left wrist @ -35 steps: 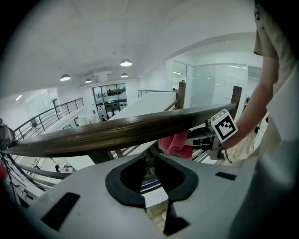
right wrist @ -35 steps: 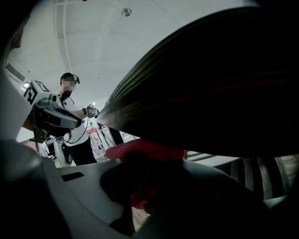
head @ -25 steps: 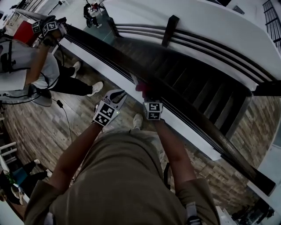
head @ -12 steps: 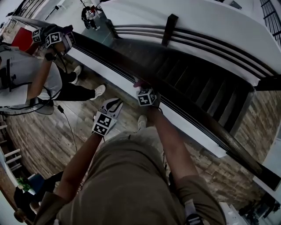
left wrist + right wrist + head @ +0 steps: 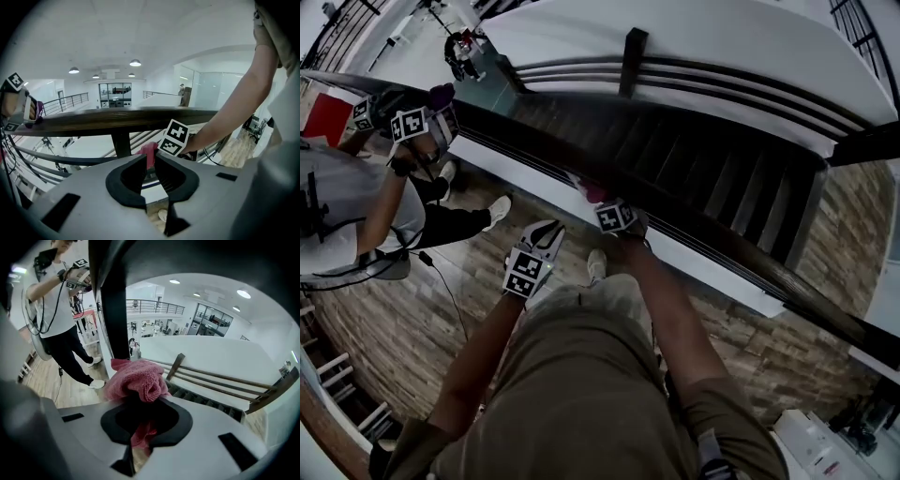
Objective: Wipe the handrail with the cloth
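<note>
The dark wooden handrail (image 5: pixel 703 234) runs from upper left to lower right in the head view. My right gripper (image 5: pixel 602 202) is at the rail, shut on a bunched pink cloth (image 5: pixel 591 192). In the right gripper view the cloth (image 5: pixel 138 378) bulges out of the right gripper (image 5: pixel 140 401) and touches a dark bar of the railing (image 5: pixel 112 301). My left gripper (image 5: pixel 546 230) hangs short of the rail, its jaws a little apart with nothing between them. From the left gripper (image 5: pixel 151 161) I see the handrail (image 5: pixel 117 119) and the cloth (image 5: pixel 151 151) beyond.
Another person (image 5: pixel 347 216) stands further along the rail at the left, holding grippers (image 5: pixel 408 122) on it. Beyond the rail a dark staircase (image 5: pixel 722 178) drops away. Wooden floor (image 5: pixel 412 309) lies under me on this side.
My right gripper has tipped downwards with the cloth at the rail. The left gripper has shifted only slightly. The other person's grippers have moved along the rail.
</note>
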`<state>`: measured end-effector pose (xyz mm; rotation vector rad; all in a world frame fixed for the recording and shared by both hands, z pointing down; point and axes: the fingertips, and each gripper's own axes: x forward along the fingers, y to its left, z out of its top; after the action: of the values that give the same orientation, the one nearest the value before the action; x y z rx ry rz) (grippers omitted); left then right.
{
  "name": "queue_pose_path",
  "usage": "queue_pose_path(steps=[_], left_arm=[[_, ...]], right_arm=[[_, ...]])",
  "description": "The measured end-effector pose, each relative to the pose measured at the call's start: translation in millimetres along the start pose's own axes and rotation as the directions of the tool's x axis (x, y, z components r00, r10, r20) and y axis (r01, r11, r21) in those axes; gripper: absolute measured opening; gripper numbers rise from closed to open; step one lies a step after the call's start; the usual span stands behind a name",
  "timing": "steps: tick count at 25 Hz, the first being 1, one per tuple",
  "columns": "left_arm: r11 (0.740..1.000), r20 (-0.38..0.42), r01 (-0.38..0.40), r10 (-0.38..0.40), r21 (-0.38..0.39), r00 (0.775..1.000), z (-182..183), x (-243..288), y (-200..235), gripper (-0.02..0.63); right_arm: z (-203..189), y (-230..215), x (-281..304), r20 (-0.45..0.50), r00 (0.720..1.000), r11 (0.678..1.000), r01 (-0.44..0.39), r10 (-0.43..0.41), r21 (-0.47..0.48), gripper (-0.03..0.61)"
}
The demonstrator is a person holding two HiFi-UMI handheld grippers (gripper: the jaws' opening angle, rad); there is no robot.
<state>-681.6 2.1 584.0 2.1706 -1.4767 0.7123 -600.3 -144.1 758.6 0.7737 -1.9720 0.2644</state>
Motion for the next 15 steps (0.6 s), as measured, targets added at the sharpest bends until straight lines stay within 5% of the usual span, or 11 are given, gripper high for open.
queue_pose_path(steps=[8, 15], left_arm=[[0.996, -0.005, 0.086, -0.086, 0.025, 0.996, 5, 31, -36, 0.067], [0.981, -0.030, 0.176, -0.174, 0.077, 0.984, 26, 59, -88, 0.067]], right_arm=[[-68, -46, -22, -0.040, 0.999, 0.999, 0.032, -0.031, 0.024, 0.048], [-130, -122, -70, -0.097, 0.986, 0.988, 0.140, -0.133, 0.072, 0.048]])
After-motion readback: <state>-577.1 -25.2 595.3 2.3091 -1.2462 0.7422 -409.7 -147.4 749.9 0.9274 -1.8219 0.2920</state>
